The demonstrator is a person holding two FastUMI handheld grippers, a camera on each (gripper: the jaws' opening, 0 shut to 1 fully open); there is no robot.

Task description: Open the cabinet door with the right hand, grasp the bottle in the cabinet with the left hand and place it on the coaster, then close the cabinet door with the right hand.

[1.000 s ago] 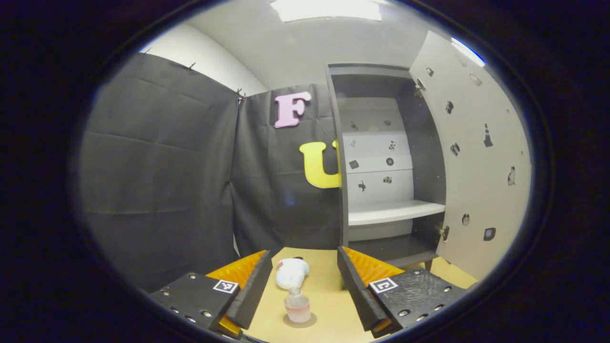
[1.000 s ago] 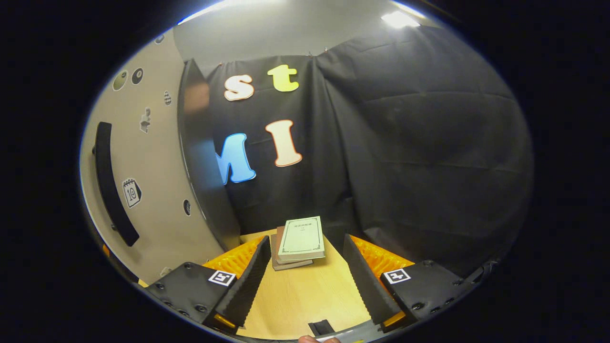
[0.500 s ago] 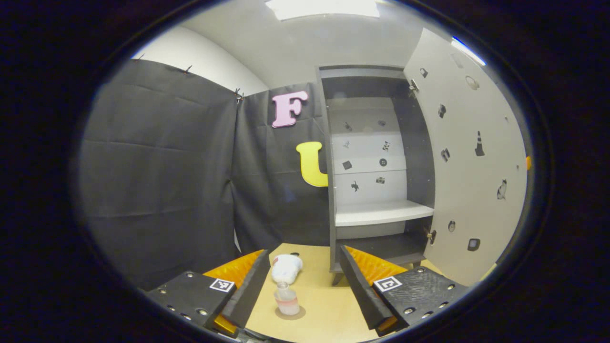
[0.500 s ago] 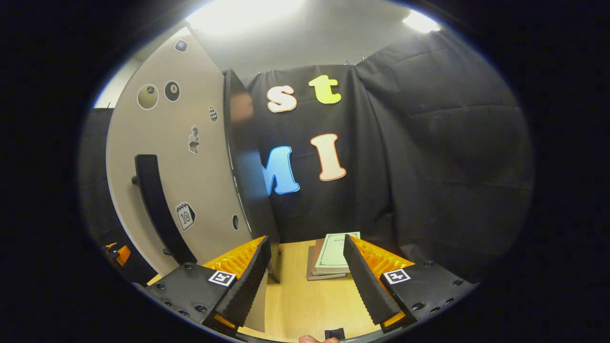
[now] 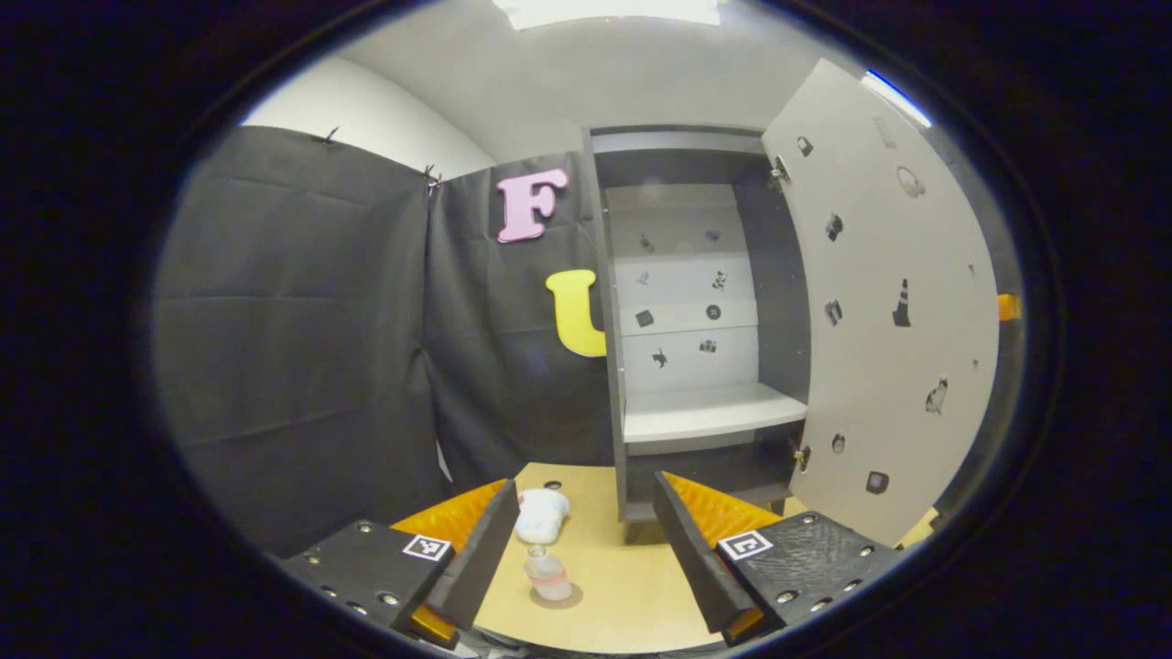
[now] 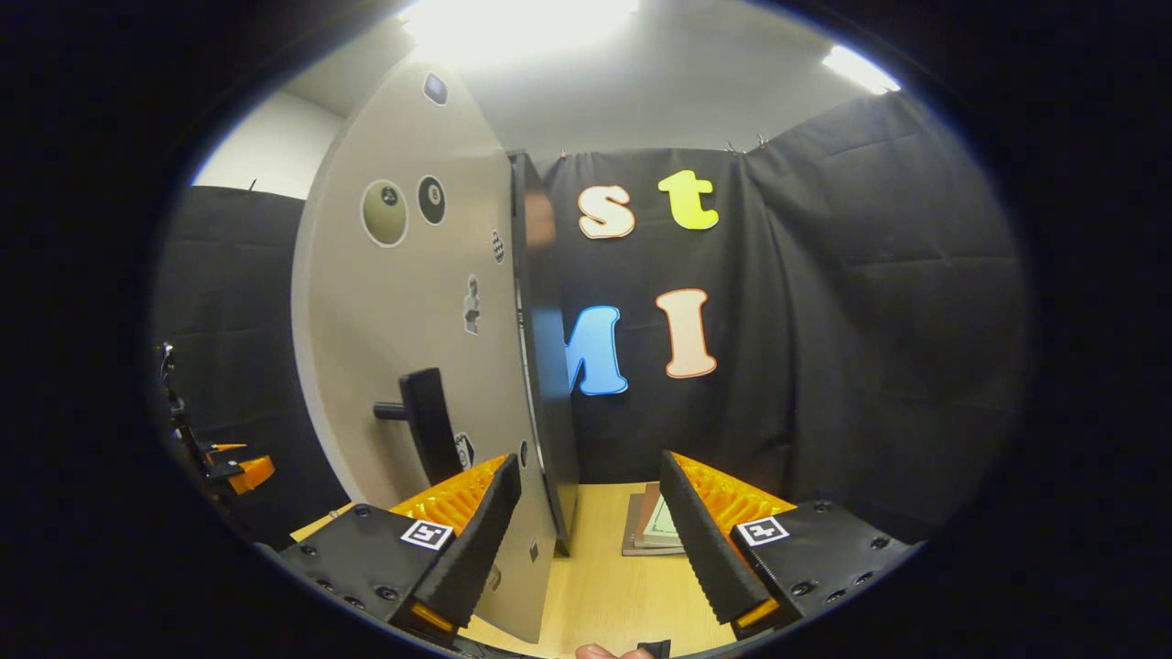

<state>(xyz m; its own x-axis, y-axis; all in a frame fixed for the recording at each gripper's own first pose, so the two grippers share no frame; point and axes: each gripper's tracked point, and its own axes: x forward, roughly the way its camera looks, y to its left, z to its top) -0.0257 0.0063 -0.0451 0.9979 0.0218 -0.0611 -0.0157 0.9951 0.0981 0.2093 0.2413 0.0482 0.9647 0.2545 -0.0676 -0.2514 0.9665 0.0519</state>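
Note:
A small clear bottle (image 5: 548, 578) stands upright on a round coaster (image 5: 560, 601) on the wooden table, low between the fingers of my left gripper (image 5: 583, 487). That gripper is open, holds nothing, and sits back from the bottle. The grey cabinet (image 5: 696, 311) stands open behind it, its shelf (image 5: 710, 414) bare, its door (image 5: 879, 311) swung out to the right. In the right gripper view the door (image 6: 412, 311) shows its outer face with the dark handle (image 6: 428, 430). My right gripper (image 6: 588, 460) is open, the door's free edge between its fingers, touching neither.
A white crumpled object (image 5: 540, 514) lies just behind the bottle. A stack of books (image 6: 655, 531) rests on the table right of the cabinet. Part of the other gripper (image 6: 233, 469) shows left of the door. Black cloth walls close in the booth.
My left gripper has drawn back from the bottle, which stays on the coaster. The right gripper has turned left: door and handle slid towards the middle of its view, the books now half hidden.

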